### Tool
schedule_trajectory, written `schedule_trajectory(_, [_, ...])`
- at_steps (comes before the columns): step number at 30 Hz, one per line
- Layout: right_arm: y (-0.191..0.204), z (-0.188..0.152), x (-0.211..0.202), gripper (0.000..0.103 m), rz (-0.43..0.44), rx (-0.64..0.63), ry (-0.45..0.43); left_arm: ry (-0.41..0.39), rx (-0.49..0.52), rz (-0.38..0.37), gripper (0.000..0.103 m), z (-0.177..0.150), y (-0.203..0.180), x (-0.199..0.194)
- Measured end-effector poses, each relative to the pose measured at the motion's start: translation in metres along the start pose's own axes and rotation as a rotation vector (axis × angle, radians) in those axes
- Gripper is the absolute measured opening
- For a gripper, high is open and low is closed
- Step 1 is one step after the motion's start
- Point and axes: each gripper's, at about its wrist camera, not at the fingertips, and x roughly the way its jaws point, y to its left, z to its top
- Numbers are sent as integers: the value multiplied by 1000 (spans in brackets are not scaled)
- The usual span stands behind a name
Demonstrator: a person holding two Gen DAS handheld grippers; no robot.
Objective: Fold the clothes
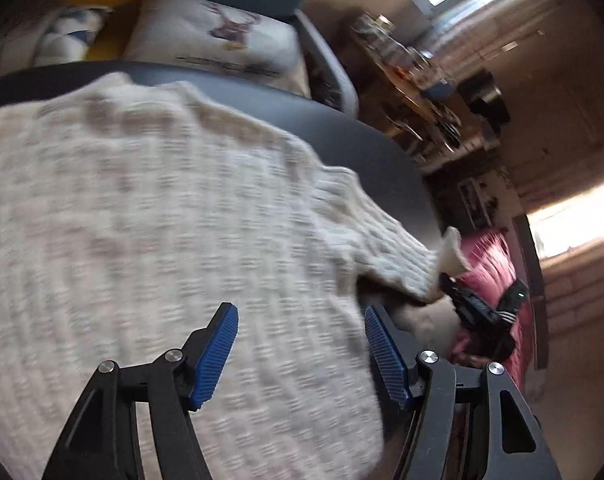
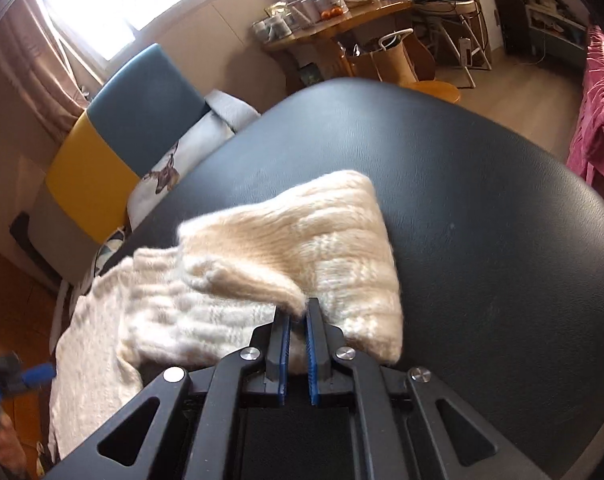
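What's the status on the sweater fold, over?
Left gripper open over sweater. Right gripper shut on sweater, part folded on table. Nothing in the way.

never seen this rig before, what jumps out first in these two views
A cream chunky-knit sweater sprawls over the round dark table, filling the left wrist view. The right gripper is shut on a fold of its knit, while the left gripper hangs open above it.

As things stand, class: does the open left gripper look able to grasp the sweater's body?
Probably yes. The left gripper hangs open right over the cream sweater, with nothing between them.
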Motion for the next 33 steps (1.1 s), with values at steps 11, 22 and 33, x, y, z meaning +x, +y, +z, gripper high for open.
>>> schedule_trajectory(11, [23,-20,2,6,-11,-166,17,373,-72,-227,66,43,-131,190])
schedule_trajectory(22, [25,-33,6,8,-19,-194,16,384,-124,-83,37,52,-135,241])
schedule_trajectory(33, [-10,-42,-28,25,152,96,-28,234,-44,-85,7,62,-156,199])
